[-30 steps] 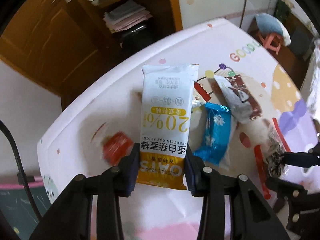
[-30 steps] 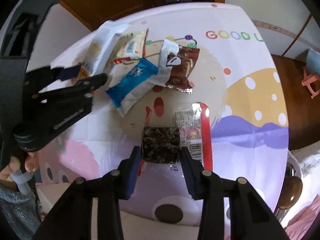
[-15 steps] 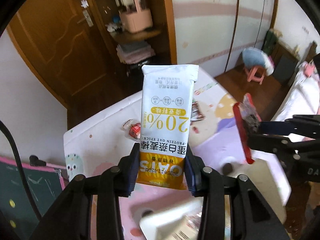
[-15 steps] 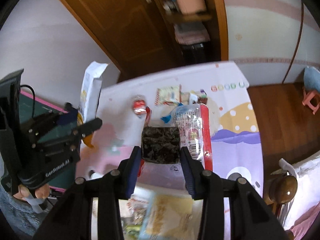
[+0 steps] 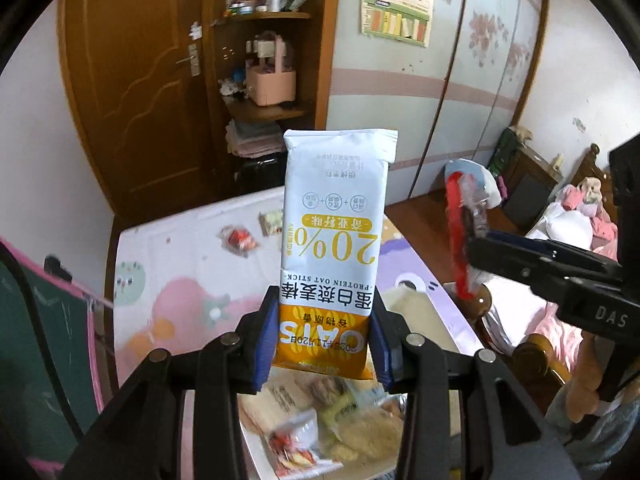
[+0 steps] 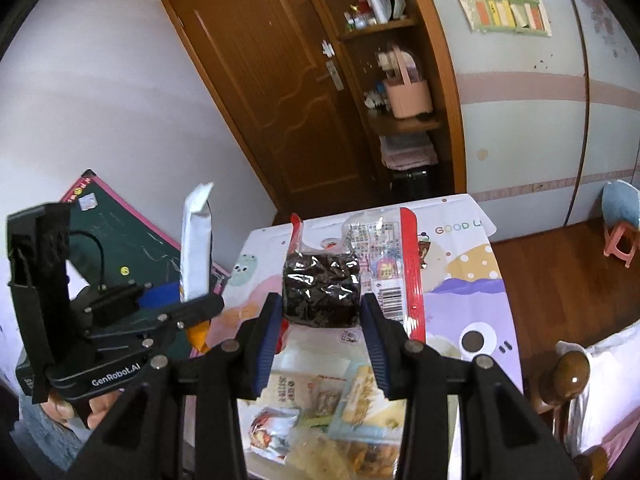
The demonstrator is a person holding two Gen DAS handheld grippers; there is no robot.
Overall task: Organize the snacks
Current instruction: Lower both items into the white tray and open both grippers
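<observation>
Tongs are both loaded: the left gripper (image 5: 323,342) pinches an oat bar (image 5: 334,240), the right gripper (image 6: 320,334) a seaweed pack (image 6: 322,294). Both hang over a box (image 6: 320,420) at six o'clock that already holds snacks. Stray packets (image 5: 238,239) lie on the table (image 5: 168,280) at ten o'clock, so sorting looks partly done.
</observation>
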